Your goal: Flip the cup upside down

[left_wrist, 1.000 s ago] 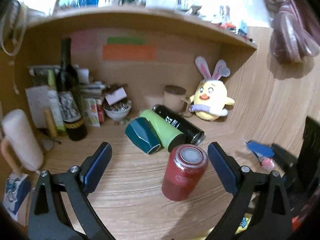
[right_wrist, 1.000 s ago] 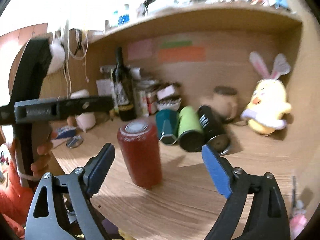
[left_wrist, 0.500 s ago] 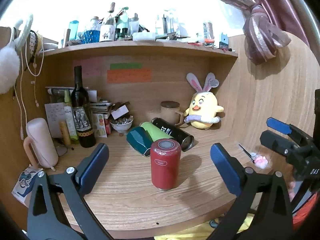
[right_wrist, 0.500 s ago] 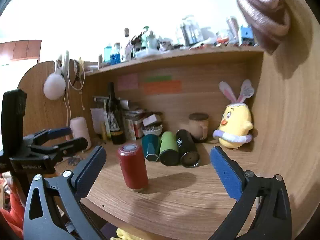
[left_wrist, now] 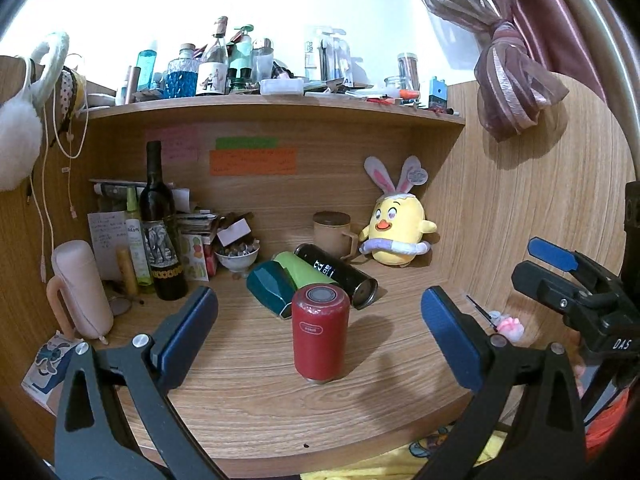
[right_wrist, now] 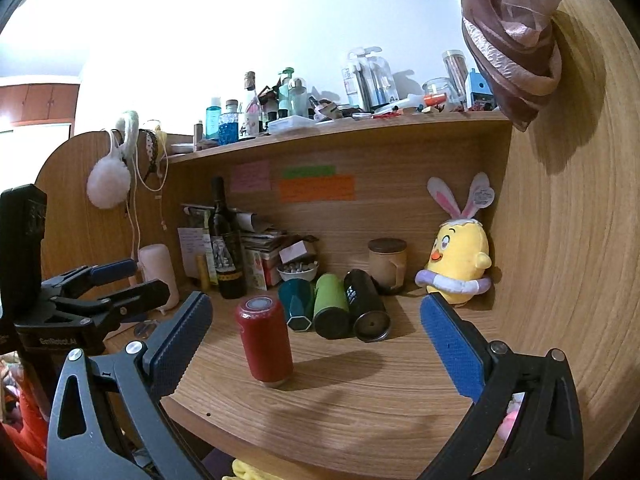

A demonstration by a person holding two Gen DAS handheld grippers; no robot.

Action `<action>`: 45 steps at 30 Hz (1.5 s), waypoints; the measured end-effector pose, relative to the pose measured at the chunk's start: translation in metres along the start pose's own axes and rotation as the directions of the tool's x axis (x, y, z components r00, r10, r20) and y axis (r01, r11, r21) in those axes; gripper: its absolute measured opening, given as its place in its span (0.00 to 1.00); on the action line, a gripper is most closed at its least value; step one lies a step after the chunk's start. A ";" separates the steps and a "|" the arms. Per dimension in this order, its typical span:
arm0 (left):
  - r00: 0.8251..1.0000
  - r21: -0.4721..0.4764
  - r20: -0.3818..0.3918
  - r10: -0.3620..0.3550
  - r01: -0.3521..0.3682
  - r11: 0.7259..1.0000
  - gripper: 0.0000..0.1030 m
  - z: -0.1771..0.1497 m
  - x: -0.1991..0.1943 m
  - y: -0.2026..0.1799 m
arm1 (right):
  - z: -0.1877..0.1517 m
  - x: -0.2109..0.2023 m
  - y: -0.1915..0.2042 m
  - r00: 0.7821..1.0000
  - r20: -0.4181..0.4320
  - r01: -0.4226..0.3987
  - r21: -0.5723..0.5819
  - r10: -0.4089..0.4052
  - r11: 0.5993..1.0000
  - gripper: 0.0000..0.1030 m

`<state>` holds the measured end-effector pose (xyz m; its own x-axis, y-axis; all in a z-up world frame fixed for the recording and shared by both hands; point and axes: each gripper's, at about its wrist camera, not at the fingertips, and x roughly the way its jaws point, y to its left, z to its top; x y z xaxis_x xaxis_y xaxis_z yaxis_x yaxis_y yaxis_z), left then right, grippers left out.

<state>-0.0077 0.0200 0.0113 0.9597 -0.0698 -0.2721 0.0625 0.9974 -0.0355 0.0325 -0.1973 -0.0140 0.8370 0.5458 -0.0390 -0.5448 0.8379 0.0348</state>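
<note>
The left black two-finger claw with blue pads (left_wrist: 318,322) and the right black two-finger claw with blue pads (right_wrist: 316,330) are both held level, side by side, fingers spread wide and gripping nothing.

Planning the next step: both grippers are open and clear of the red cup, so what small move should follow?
Probably nothing beyond retreat: the red cup stands alone on the desk, apparently already inverted, with left gripper and right gripper open.
</note>
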 end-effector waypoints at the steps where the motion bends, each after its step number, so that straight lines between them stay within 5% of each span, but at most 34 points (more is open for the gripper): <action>1: 1.000 -0.003 -0.001 -0.001 0.001 1.000 1.00 0.000 0.000 0.000 | 0.000 0.001 0.000 1.000 -0.002 0.000 -0.001 0.000 1.000 1.00; 45: 1.000 0.013 0.016 -0.002 0.002 1.000 1.00 0.001 -0.007 -0.008 | -0.001 -0.001 0.005 1.000 -0.002 0.003 0.008 -0.003 1.000 1.00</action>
<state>-0.0142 0.0127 0.0145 0.9639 -0.0720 -0.2565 0.0683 0.9974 -0.0232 0.0289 -0.1934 -0.0147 0.8386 0.5432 -0.0410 -0.5417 0.8395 0.0425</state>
